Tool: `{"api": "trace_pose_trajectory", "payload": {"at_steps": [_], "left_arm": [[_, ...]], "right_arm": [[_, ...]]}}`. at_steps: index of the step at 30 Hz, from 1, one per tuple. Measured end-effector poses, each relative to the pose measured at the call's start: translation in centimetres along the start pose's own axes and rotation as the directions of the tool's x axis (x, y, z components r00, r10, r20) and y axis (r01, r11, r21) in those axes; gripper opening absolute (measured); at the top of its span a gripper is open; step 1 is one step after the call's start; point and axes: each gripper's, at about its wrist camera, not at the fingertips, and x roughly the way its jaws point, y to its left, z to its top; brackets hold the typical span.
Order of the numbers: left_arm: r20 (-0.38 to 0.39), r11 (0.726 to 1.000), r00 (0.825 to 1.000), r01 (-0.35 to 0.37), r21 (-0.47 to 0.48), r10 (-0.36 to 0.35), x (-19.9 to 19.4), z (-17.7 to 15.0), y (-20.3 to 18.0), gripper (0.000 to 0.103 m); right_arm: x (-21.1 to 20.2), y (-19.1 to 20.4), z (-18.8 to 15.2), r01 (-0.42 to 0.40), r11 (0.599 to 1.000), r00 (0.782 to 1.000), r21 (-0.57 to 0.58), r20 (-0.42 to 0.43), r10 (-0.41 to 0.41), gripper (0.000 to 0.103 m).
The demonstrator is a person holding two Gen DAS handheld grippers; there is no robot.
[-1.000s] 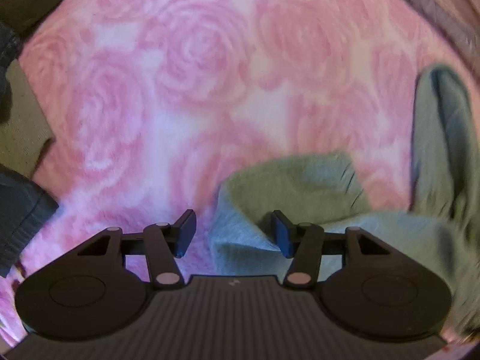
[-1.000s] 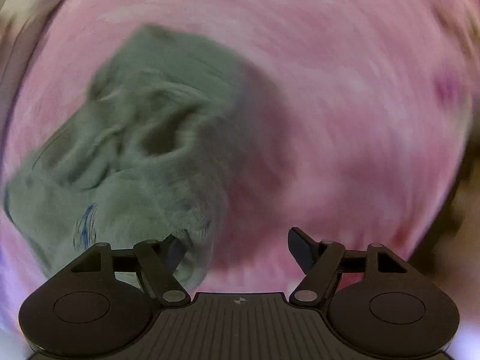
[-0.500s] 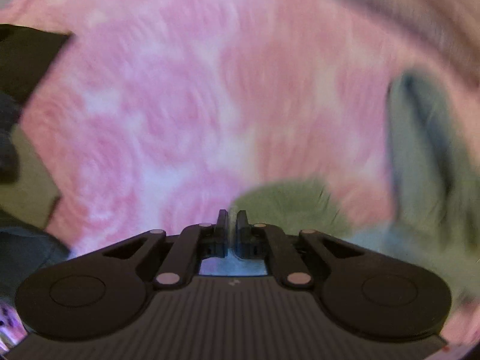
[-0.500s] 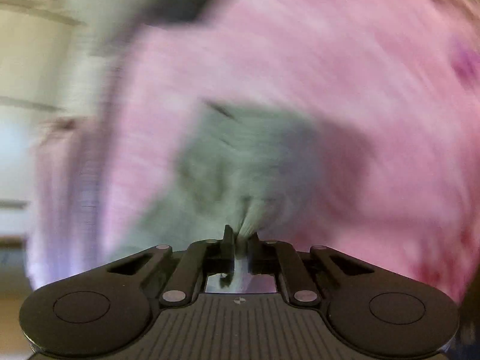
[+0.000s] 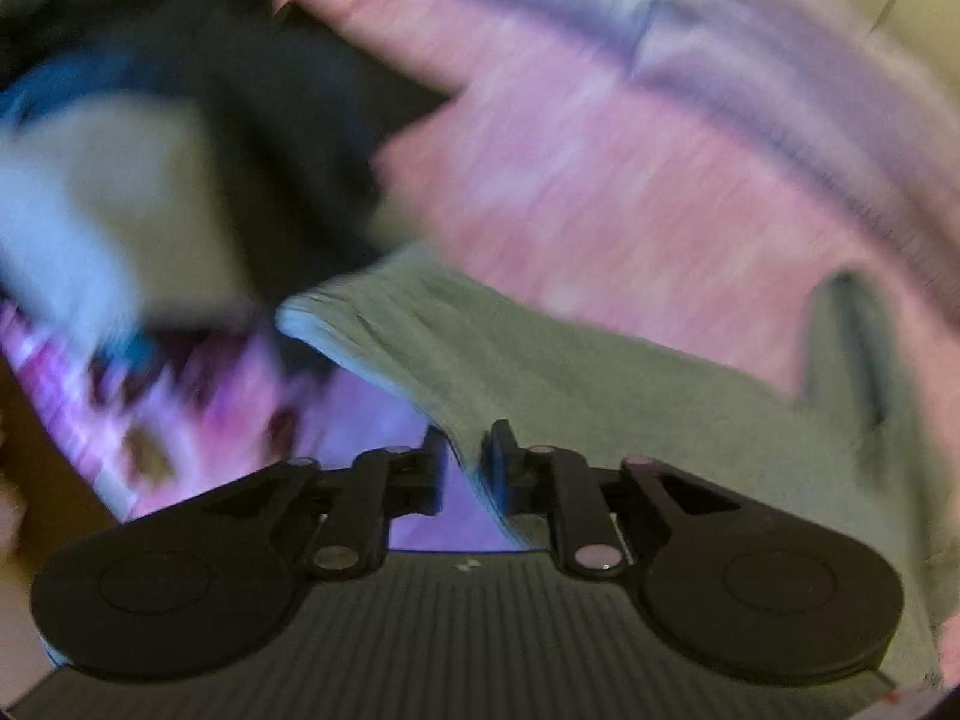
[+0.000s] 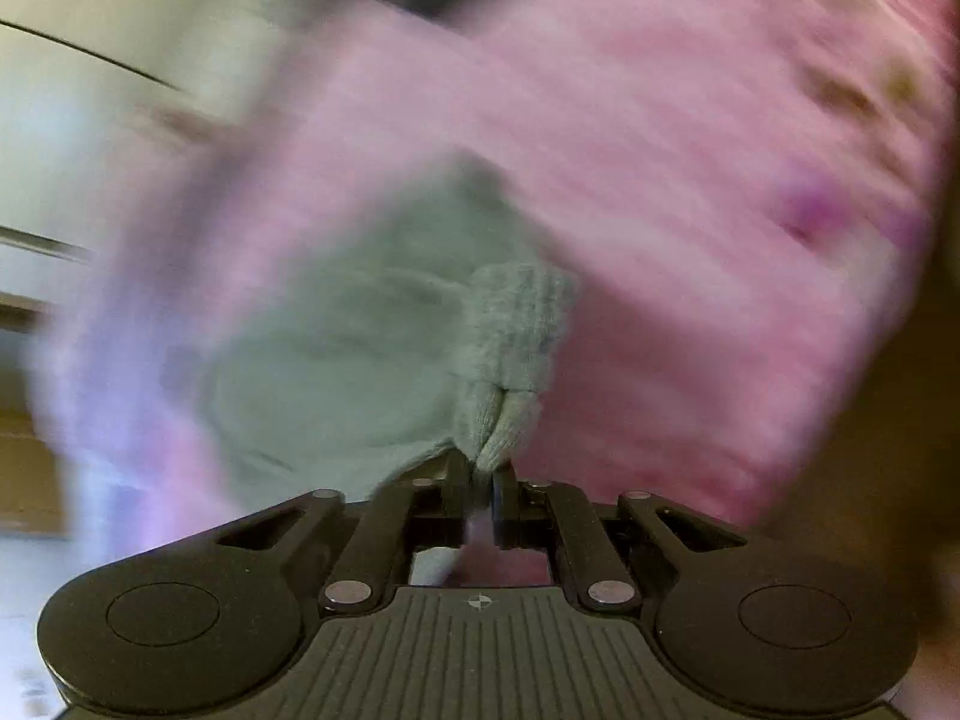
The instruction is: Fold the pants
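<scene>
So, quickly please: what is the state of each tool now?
Left tool: shut on the grey pants, at an edge.
Right tool: shut on the grey pants, at a ribbed cuff.

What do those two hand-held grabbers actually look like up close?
Both look alike: the left gripper and right gripper are matte black plastic, with two round discs, silver pivot pins, slim linkage arms, flat finger pads and a ribbed base bearing a small white mark.
</scene>
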Motion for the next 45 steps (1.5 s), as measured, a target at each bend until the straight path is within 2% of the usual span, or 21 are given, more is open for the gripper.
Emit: {"api": "trace_pose_trajectory", "payload": {"at_steps": [2, 4, 7, 9, 11, 14, 16, 19, 21, 22, 23, 24, 25, 29, 32, 36, 39, 41, 42, 43, 45], "left_arm": [[-0.062, 0.998, 0.996, -0.067, 0.005, 0.067, 1.2, -2.0, 0.0, 0.021], [-0.092, 0.997, 0.993, -0.067, 0.032, 0.069, 2.0, -3.2, -1.3, 0.024], [-0.1, 0.992, 0.995, 0.037, 0.119, -0.026, 2.9, -2.8, -5.8, 0.039], [-0.114, 0.97, 0.984, 0.157, 0.185, -0.138, 4.0, -2.6, -10.6, 0.049], [-0.146, 0.936, 0.958, 0.274, 0.222, -0.246, 5.7, -2.1, -15.4, 0.051], [-0.208, 0.874, 0.89, 0.444, 0.197, -0.406, 9.3, -1.8, -22.6, 0.056], [-0.238, 0.857, 0.862, 0.49, 0.158, -0.448, 12.1, -1.9, -26.6, 0.056], [-0.266, 0.87, 0.85, 0.487, 0.071, -0.454, 16.1, -1.8, -30.1, 0.055], [-0.259, 0.882, 0.85, 0.471, -0.014, -0.459, 18.1, -1.5, -31.5, 0.045], [-0.242, 0.888, 0.86, 0.459, -0.02, -0.449, 18.4, -1.3, -32.1, 0.026], [-0.23, 0.899, 0.875, 0.437, 0.001, -0.425, 18.7, -0.9, -32.5, 0.017], [-0.228, 0.897, 0.876, 0.441, 0.024, -0.424, 18.9, -0.4, -32.6, 0.009], [-0.217, 0.891, 0.876, 0.45, 0.053, -0.43, 18.6, 0.4, -32.7, 0.009], [-0.008, 0.877, 0.931, 0.345, 0.334, -0.364, 15.1, 8.3, -32.6, 0.008], [0.16, 0.841, 0.937, 0.193, 0.506, -0.311, 12.6, 15.5, -32.6, 0.008], [0.361, 0.776, 0.912, -0.082, 0.626, -0.195, 11.3, 24.6, -31.7, 0.008], [0.316, 0.738, 0.943, -0.138, 0.661, -0.107, 14.4, 28.7, -31.3, 0.013], [0.397, 0.722, 0.918, -0.285, 0.631, 0.015, 17.0, 28.7, -30.3, 0.018], [0.405, 0.717, 0.913, -0.316, 0.622, 0.05, 18.0, 28.4, -29.5, 0.032], [0.386, 0.731, 0.92, -0.313, 0.607, 0.074, 19.1, 28.0, -28.6, 0.036], [0.316, 0.792, 0.946, -0.252, 0.556, 0.079, 20.3, 27.1, -26.6, 0.035]], "right_arm": [[1.2, -2.0, 0.2, 0.103, 0.992, 0.994, 0.072, 0.026, -0.105, 0.011], [1.0, -3.1, 1.1, 0.107, 0.985, 0.992, 0.138, 0.045, -0.114, 0.039], [1.0, -3.4, 2.8, 0.058, 0.986, 0.992, 0.158, 0.1, -0.074, 0.045], [1.2, -2.6, 3.6, 0.057, 0.987, 0.991, 0.153, 0.112, -0.074, 0.045], [1.0, -2.3, 3.5, 0.056, 0.986, 0.991, 0.156, 0.115, -0.075, 0.045], [1.3, -2.1, 2.9, 0.043, 0.985, 0.991, 0.165, 0.122, -0.063, 0.045], [1.9, -1.8, 2.6, 0.046, 0.984, 0.99, 0.173, 0.127, -0.069, 0.045], [2.3, -1.6, 2.3, 0.055, 0.98, 0.988, 0.192, 0.134, -0.082, 0.045], [2.4, -1.5, 2.0, 0.066, 0.975, 0.985, 0.212, 0.141, -0.098, 0.045], [2.5, -1.5, 1.9, 0.074, 0.973, 0.984, 0.22, 0.143, -0.107, 0.045], [2.6, -1.3, 1.8, 0.081, 0.971, 0.983, 0.226, 0.144, -0.116, 0.045], [2.7, -1.1, 1.6, 0.086, 0.97, 0.982, 0.23, 0.144, -0.121, 0.045], [2.8, -0.8, 1.5, 0.091, 0.968, 0.981, 0.232, 0.146, -0.127, 0.045], [2.7, 0.8, 1.6, 0.1, 0.971, 0.976, 0.219, 0.169, -0.138, 0.045], [3.0, 2.5, 1.9, 0.103, 0.975, 0.972, 0.197, 0.19, -0.141, 0.045], [4.1, 5.3, 2.5, 0.093, 0.982, 0.972, 0.166, 0.2, -0.126, 0.045], [5.1, 7.5, 2.8, 0.084, 0.99, 0.974, 0.112, 0.2, -0.105, 0.045], [6.0, 8.8, 2.9, 0.086, 0.994, 0.977, 0.064, 0.191, -0.097, 0.045], [6.3, 9.3, 3.0, 0.088, 0.995, 0.978, 0.037, 0.187, -0.094, 0.045], [6.5, 9.9, 3.1, 0.093, 0.996, 0.978, 0.003, 0.189, -0.092, 0.045], [6.5, 10.6, 3.5, 0.106, 0.993, 0.975, -0.06, 0.204, -0.091, 0.045]]}}
